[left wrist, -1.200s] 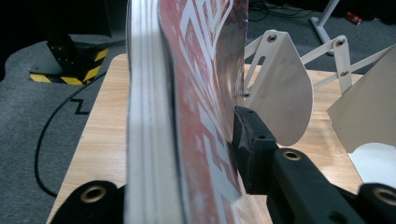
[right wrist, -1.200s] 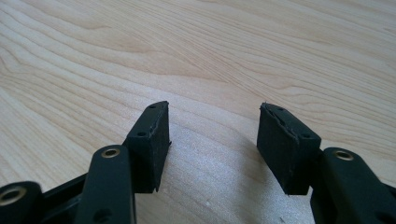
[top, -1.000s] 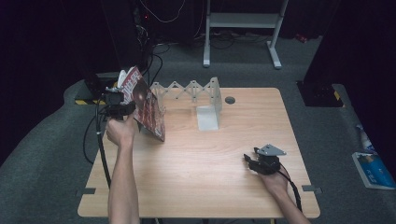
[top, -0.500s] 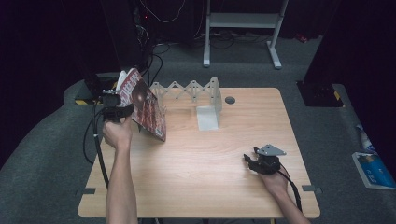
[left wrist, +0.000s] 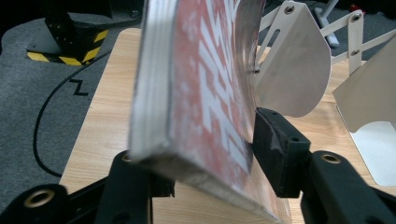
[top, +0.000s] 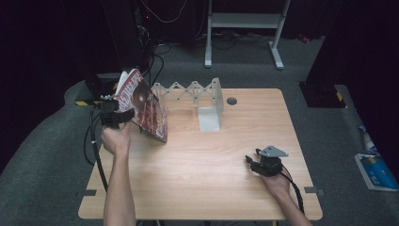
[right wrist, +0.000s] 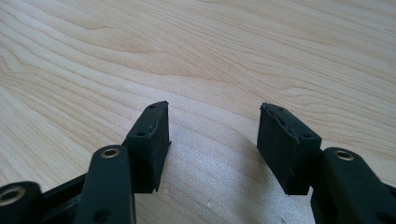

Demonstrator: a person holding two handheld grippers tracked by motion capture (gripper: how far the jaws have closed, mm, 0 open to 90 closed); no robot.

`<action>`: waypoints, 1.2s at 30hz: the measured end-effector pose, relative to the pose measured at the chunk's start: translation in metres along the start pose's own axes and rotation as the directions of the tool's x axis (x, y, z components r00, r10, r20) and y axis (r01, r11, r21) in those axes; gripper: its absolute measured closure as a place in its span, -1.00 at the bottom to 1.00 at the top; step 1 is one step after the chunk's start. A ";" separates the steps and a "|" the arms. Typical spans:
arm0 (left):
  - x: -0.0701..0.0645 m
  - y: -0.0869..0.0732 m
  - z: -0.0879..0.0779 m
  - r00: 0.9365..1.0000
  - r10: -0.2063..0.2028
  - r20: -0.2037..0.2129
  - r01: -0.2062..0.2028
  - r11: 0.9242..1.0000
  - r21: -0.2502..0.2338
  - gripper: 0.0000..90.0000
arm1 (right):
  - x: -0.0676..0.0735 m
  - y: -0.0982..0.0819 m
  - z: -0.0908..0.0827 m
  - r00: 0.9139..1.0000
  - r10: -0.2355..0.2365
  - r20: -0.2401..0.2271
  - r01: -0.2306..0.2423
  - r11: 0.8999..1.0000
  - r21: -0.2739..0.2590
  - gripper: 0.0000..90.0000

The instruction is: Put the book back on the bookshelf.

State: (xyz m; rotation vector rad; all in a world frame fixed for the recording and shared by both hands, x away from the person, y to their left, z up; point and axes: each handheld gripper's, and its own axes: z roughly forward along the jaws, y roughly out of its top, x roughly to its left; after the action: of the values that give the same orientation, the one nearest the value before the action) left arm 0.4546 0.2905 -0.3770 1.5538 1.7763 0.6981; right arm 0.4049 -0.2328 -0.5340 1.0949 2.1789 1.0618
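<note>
A thick red magazine (top: 143,110) stands tilted on the left back of the wooden table (top: 207,160), its top leaning toward the white folding rack (top: 188,89). My left gripper (top: 115,117) is at its near edge. In the left gripper view the magazine (left wrist: 205,84) sits between the jaws of the left gripper (left wrist: 210,163), which have just been opening. One pad (left wrist: 275,140) is right beside the cover and the other is hidden under the spine. My right gripper (top: 256,162) rests on the table at the front right. The right gripper (right wrist: 212,140) is open over bare wood.
The rack's white dividers (left wrist: 289,60) rise just behind the magazine, and its flat end plate (top: 209,120) lies on the table. A round cable hole (top: 231,100) is at the back. Cables and a yellow-black base (top: 87,101) lie on the floor at left.
The left hand has eased slightly back toward the table's left edge while the magazine stays leaning in place. The right gripper has not moved.
</note>
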 end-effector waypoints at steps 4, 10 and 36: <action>0.000 -0.002 -0.001 1.000 0.005 0.010 -0.005 1.000 -0.006 0.11 | 0.000 0.000 0.000 1.000 0.002 0.000 -0.002 1.000 0.001 -0.03; -0.003 -0.003 -0.008 0.999 0.030 0.032 -0.030 0.999 -0.020 0.07 | 0.000 0.000 0.000 1.000 0.002 0.000 -0.002 1.000 0.002 -0.03; -0.007 -0.017 -0.032 0.992 0.080 0.100 -0.072 0.994 -0.084 0.06 | -0.001 0.000 0.000 1.000 0.008 -0.007 -0.008 1.000 0.004 -0.03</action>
State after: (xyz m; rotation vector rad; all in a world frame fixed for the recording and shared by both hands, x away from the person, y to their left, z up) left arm 0.4193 0.2819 -0.3685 1.5813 1.6018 0.7048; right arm 0.4053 -0.2332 -0.5339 1.1038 2.1846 1.0666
